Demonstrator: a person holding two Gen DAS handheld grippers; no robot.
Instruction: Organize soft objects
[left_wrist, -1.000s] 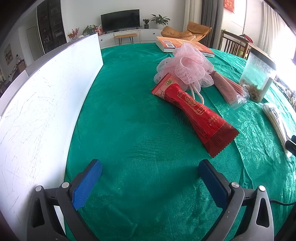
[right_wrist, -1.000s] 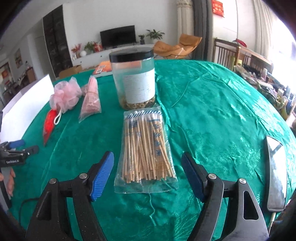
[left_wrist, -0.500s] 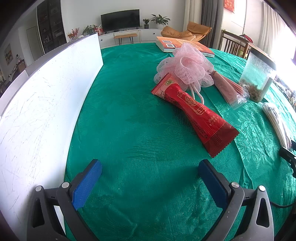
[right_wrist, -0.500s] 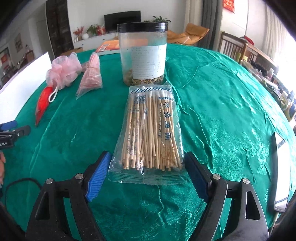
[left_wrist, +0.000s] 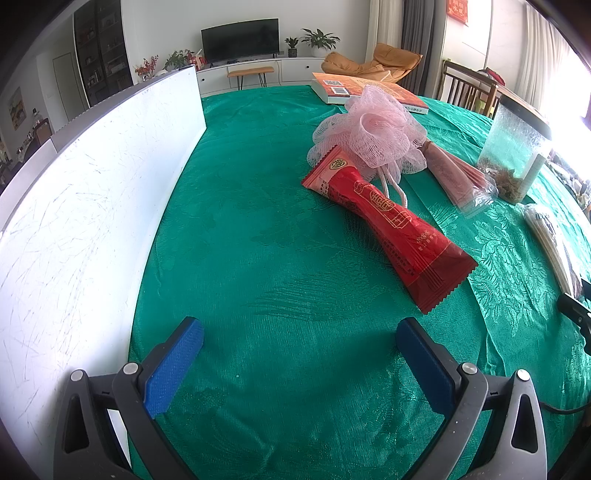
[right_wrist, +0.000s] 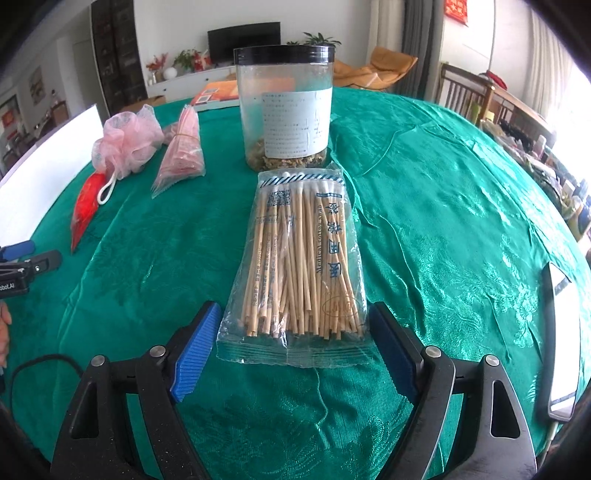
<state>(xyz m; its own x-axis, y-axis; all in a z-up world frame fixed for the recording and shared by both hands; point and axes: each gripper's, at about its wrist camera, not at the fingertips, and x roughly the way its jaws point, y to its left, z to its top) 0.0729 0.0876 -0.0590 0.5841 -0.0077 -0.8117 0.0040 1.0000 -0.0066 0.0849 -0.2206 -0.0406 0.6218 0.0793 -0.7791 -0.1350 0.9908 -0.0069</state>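
A clear bag of cotton swabs (right_wrist: 299, 258) lies flat on the green tablecloth (right_wrist: 424, 221). My right gripper (right_wrist: 294, 314) is open, and the bag's near end sits between its blue pads (right_wrist: 195, 343) without being pressed. A pink mesh bath puff (left_wrist: 373, 133) rests partly on a red foil packet (left_wrist: 388, 221), with a clear bag of pink sticks (left_wrist: 454, 173) beside them. My left gripper (left_wrist: 300, 326) is open over bare cloth, well short of the red packet, and holds nothing.
A white board (left_wrist: 74, 221) stands along the left side. A clear jar with a black lid (right_wrist: 284, 107) stands just behind the swab bag. An orange book (left_wrist: 362, 88) lies at the back, and a phone (right_wrist: 561, 339) at the right edge.
My right gripper came forward and lower onto the swab bag, whose near end now lies between its pads, and the jaws stand wider. The left gripper has not moved.
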